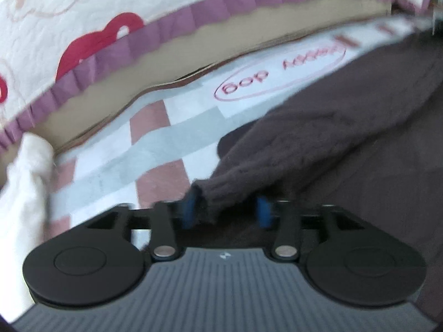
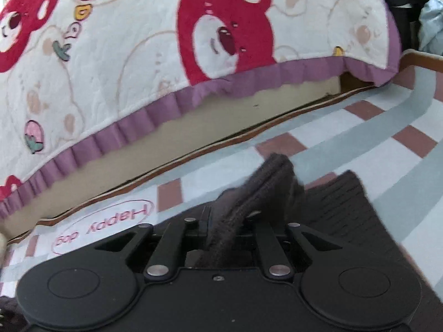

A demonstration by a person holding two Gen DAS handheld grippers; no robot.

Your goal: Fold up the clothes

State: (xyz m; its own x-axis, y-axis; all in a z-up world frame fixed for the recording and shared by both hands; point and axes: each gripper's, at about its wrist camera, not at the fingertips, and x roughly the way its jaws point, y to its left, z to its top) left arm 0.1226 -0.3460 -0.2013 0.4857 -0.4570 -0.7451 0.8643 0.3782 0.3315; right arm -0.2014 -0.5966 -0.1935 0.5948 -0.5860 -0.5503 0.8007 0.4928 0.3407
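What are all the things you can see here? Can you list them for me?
sweater: one, dark brown knit, lying on the checked mat, a fold lifted in the right wrist view
checked mat: one, white, grey and pink squares, under the sweater
bear quilt: one, cream with red bears and a purple frill, behind the mat
white cloth: one, at the left edge
left gripper: black, blue pads apart around the sweater's cuff
right gripper: black, shut on a sweater fold
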